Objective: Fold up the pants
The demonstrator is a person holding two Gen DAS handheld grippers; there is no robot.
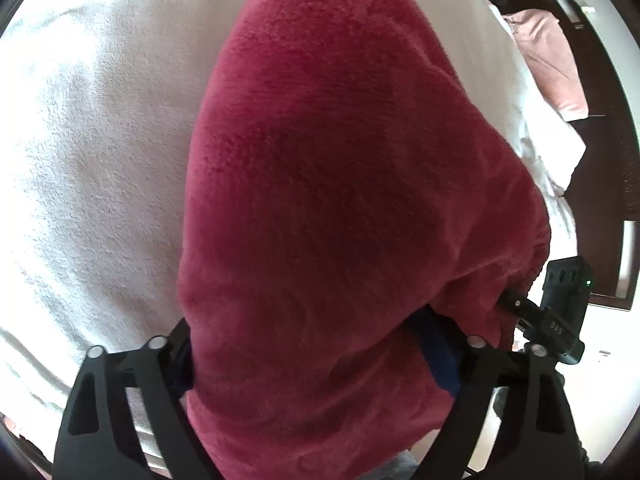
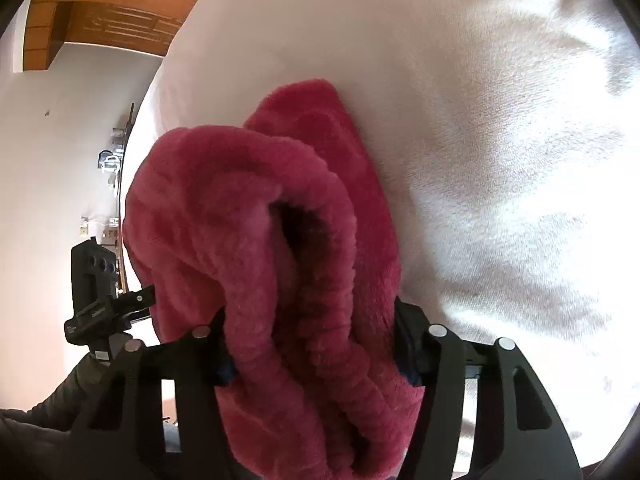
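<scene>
Across the white blanket, which fills the background of both views, the red fleece pants hang lifted, their far end reaching down onto the blanket. Left gripper: jaws closed onto a thick bunch of pants, fabric draping over and hiding the fingertips. Right gripper: jaws clamped on the gathered elastic waistband, just beside the left gripper, whose body shows at the edge of the right view. Judged step: carrying the held edge over for a fold. To do it well, keep both grips level and apart enough to tension the edge, lower evenly, and release only once the layers lie aligned on the blanket.
</scene>
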